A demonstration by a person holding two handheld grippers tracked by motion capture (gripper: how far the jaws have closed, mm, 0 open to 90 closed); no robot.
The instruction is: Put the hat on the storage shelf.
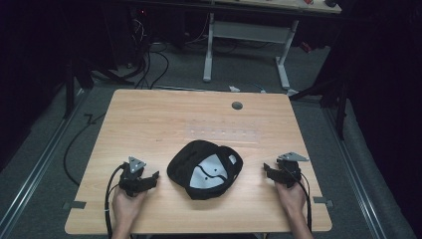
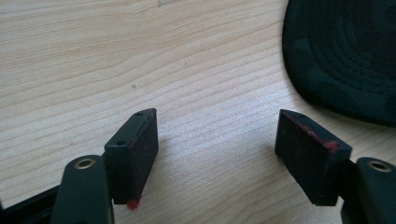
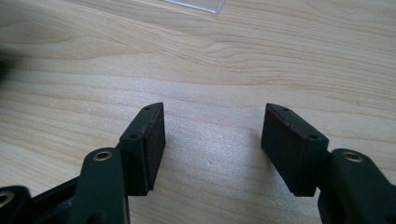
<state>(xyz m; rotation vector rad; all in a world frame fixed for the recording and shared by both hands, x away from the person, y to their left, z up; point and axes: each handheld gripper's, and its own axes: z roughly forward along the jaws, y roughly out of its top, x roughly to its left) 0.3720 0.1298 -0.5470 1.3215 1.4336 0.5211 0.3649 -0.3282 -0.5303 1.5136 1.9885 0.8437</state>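
I have the cap lying upside down between both spread, empty tools, my left hand-held gripper nearer than my right hand-held gripper.

One cap lies on one surface. Two tongs are present, the left tongs and the right tongs, each with two jaws. Two hands hold them: left hand, right hand.
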